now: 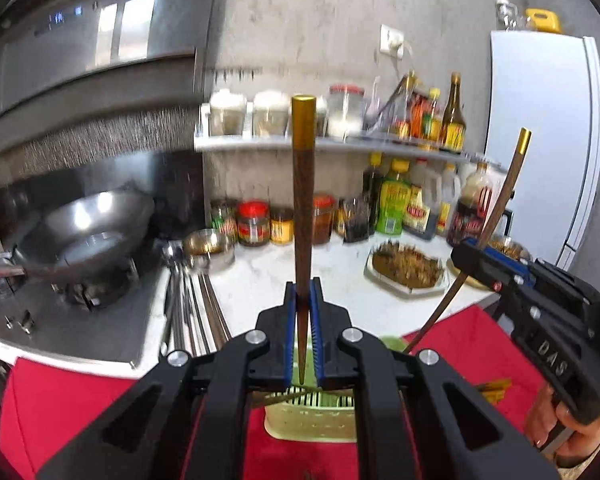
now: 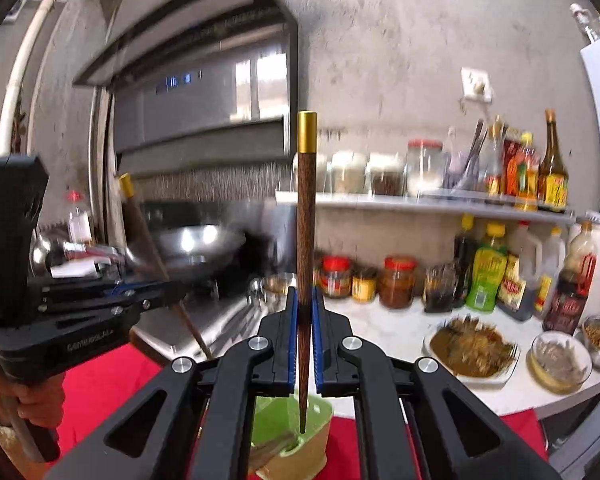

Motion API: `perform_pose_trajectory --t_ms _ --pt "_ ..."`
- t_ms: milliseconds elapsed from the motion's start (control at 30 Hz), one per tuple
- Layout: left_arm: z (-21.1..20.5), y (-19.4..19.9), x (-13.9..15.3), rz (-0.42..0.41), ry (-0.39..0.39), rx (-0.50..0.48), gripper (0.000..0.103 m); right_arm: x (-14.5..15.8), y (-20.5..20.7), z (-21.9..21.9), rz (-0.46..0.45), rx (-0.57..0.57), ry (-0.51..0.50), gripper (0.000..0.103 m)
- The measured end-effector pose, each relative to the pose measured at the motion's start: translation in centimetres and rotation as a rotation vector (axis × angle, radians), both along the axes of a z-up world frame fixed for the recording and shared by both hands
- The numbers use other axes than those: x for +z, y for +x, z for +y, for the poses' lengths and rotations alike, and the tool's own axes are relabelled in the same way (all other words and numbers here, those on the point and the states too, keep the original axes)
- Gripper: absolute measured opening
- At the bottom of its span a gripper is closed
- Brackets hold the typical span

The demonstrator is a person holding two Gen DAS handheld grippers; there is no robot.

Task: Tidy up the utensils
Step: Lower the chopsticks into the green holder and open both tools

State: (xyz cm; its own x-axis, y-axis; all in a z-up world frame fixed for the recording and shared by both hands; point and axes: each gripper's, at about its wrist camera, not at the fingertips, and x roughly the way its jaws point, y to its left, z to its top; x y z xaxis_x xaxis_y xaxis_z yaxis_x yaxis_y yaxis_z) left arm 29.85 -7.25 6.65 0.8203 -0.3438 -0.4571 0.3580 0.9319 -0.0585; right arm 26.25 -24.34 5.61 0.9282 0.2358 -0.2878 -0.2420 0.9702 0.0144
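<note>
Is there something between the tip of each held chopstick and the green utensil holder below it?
Nothing visible: each gold-capped wooden chopstick hangs tip-down above the pale green plastic utensil holder.

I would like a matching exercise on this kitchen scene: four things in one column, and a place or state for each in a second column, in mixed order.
Things:
1. wok
2. chopstick
3. tall brown bottle
4. loose utensils

Places or states:
A. lying flat on the counter beside the stove
B. on the stove burner
C. clamped upright in the left gripper
D. standing on the upper shelf

Pairs: 1-B, 2-C, 3-D, 4-A
</note>
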Motion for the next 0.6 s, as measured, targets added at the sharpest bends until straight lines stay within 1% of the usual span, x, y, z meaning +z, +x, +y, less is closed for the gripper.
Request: perform_pose_trajectory --t_ms 67,133,167,200,267,333,400,467,533,600 --pt "0.1 0.4 -0.9 0.016 0.004 0.002 0.007 -1.0 0.6 0.0 0.038 0.003 0.000 0.008" --pt "0.1 0.7 -1.2 0.023 0.010 0.003 0.007 -1.1 0.7 0.0 0.050 0.005 0.004 0.009" --pt "0.2 0.5 -1.0 0.019 0.007 -0.001 0.007 -0.9 0.6 -0.1 0.047 0.000 0.006 0.017" --pt "0.3 0.3 -0.7 0.011 0.007 -0.002 0.007 -0.6 0.3 -0.2 0.041 -0.008 0.010 0.031" --pt "0.5 -0.7 0.5 -0.021 0.002 -0.001 0.009 0.7 -0.5 -0.7 0.014 -0.023 0.028 0.044" --pt "1.0 -1.8 1.7 -0.048 -0.011 0.006 0.012 2.3 -2.2 -1.3 -0.021 -0.036 0.029 0.044" --pt "1.8 -3.8 3.2 -0.083 -0.026 0.019 0.020 3.5 -4.1 -1.8 -0.047 -0.050 0.024 0.044" --pt "2.3 -5.8 4.0 -0.105 -0.029 0.039 0.026 4.3 -6.0 -2.3 -0.062 -0.058 0.022 0.044" --pt "3.0 -7.8 4.4 -0.111 -0.013 0.067 0.029 4.5 -8.1 -2.7 -0.064 -0.065 0.015 0.044" --pt "3.9 -10.1 4.0 -0.108 -0.003 0.088 0.034 4.3 -10.3 -2.8 -0.060 -0.063 0.007 0.044"
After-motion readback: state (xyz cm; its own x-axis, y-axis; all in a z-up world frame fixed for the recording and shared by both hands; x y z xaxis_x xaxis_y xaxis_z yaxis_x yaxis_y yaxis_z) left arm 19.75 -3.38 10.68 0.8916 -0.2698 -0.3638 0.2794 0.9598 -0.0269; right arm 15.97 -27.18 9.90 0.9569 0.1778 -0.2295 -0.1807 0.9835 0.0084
